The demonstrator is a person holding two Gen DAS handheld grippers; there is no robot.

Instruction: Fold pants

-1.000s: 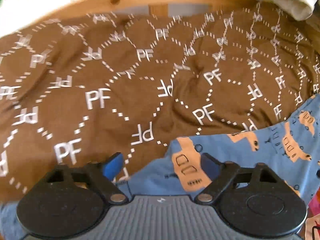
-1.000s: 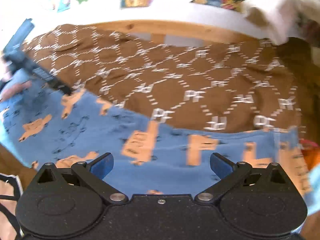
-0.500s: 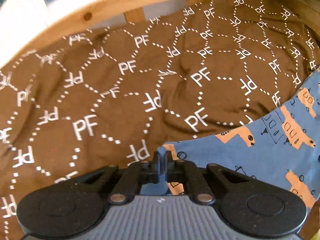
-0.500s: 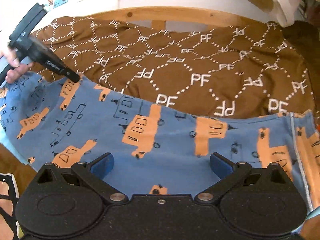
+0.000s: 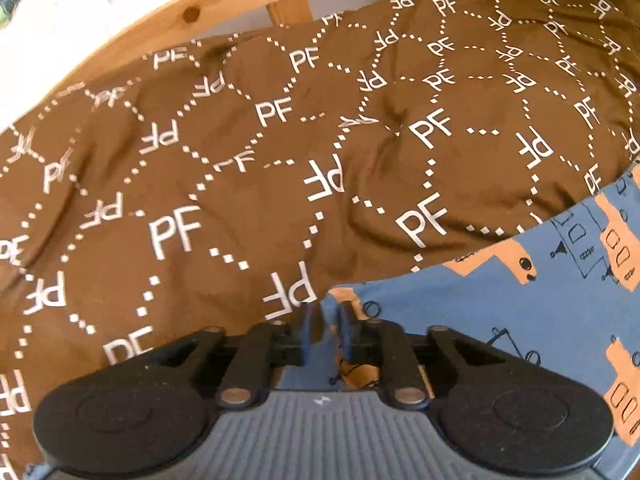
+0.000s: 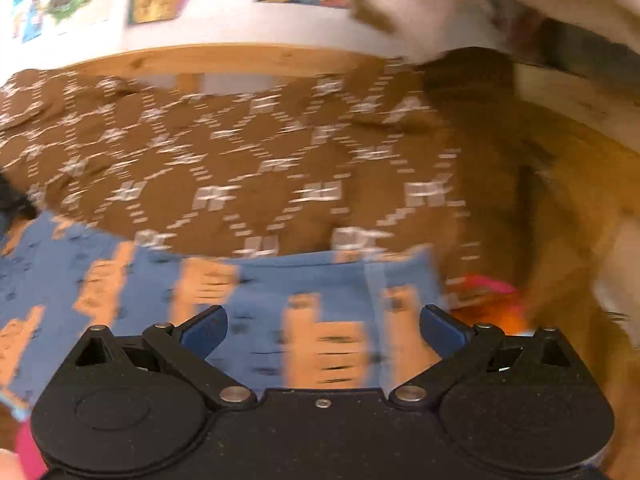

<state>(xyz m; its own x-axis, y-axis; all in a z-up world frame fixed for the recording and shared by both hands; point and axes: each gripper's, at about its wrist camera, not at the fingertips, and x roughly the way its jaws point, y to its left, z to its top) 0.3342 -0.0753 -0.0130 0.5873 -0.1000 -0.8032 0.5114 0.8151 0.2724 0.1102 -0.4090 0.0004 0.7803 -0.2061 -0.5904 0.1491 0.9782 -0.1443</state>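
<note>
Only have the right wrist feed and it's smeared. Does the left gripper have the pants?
Observer: In the left wrist view a corner of the blue pants sits between the fingers of the left gripper. The jaws stand narrowly apart and have just been opening, so I would not call it a firm grip.
Operator: What's around that corner?
Observer: To its left there is only the brown cover, whose white print reads PF; the pants run off to the right.
Operator: Is the edge bunched?
Observer: No, the far edge of the pants lies smooth on the cover.
</note>
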